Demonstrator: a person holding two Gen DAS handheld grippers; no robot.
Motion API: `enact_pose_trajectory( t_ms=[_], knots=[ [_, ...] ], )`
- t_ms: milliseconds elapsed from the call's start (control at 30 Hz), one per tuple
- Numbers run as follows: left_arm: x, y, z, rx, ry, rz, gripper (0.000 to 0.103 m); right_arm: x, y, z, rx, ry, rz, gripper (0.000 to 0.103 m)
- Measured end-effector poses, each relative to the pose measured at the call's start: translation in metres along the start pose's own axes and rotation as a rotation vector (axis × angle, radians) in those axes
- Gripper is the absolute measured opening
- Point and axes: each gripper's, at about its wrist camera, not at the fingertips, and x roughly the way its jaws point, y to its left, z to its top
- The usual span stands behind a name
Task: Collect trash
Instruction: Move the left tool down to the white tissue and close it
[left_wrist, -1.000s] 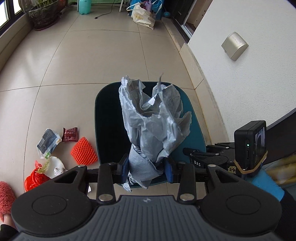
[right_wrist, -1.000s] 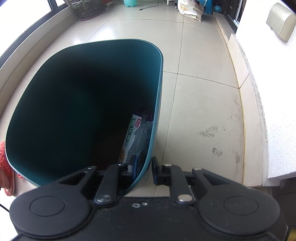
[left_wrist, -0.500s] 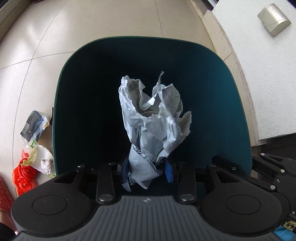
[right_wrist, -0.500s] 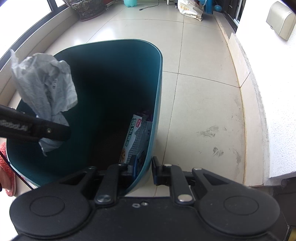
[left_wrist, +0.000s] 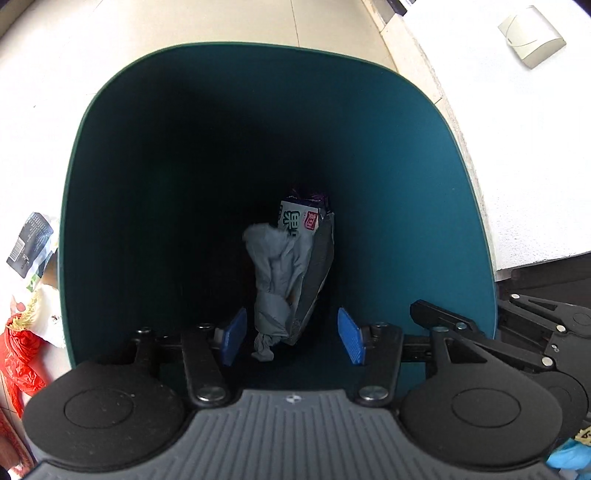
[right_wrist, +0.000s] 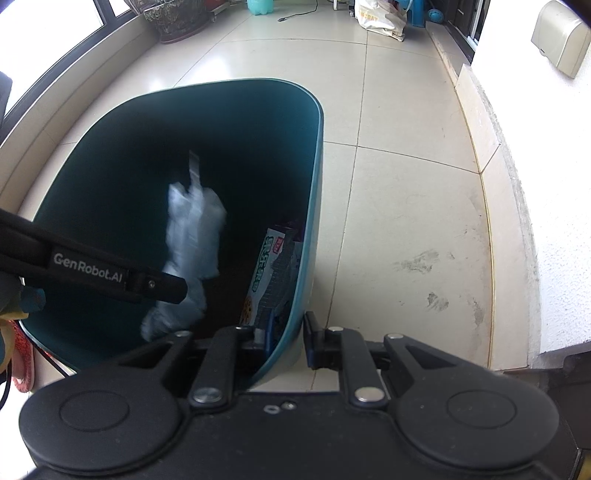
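— What's the right gripper (right_wrist: 286, 338) doing?

— It's clamping the teal bin's (right_wrist: 316, 177) rim, one finger inside, one outside.

— And that grey blur?

— A crumpled plastic bag (right_wrist: 192, 236) is dropping inside the bin, beside the left gripper's finger (right_wrist: 110, 275), whose jaws are opening. A snack box (right_wrist: 264, 273) is leaning against the wall.

One teal bin (left_wrist: 424, 229) on the tiled floor, and down inside it I count two pieces of trash: one crumpled grey plastic bag (left_wrist: 275, 273), blurred in the right wrist view, and one printed snack box (left_wrist: 299, 221) leaning on the wall. Outside, by the bin's left side, three more scraps: one dark barcoded wrapper (left_wrist: 31, 243), one white wad (left_wrist: 46, 317), one red net (left_wrist: 20, 354). Two grippers in play, one big plant pot (right_wrist: 173, 16) far off, one wall box (right_wrist: 561, 37)
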Motion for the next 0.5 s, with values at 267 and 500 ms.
enact_pose_trajectory(
  t_ms=[267,500],
  knots=[
    [-0.053,0.000,-0.023,0.022,-0.110,0.011,0.053,0.000,0.000,-0.001,-0.002,0.000,-0.001,0.015],
    [-0.104,0.012,-0.030,-0.018,-0.218,0.057,0.054,0.000,0.002,-0.002,-0.003,0.003,-0.005,0.015]
  ],
)
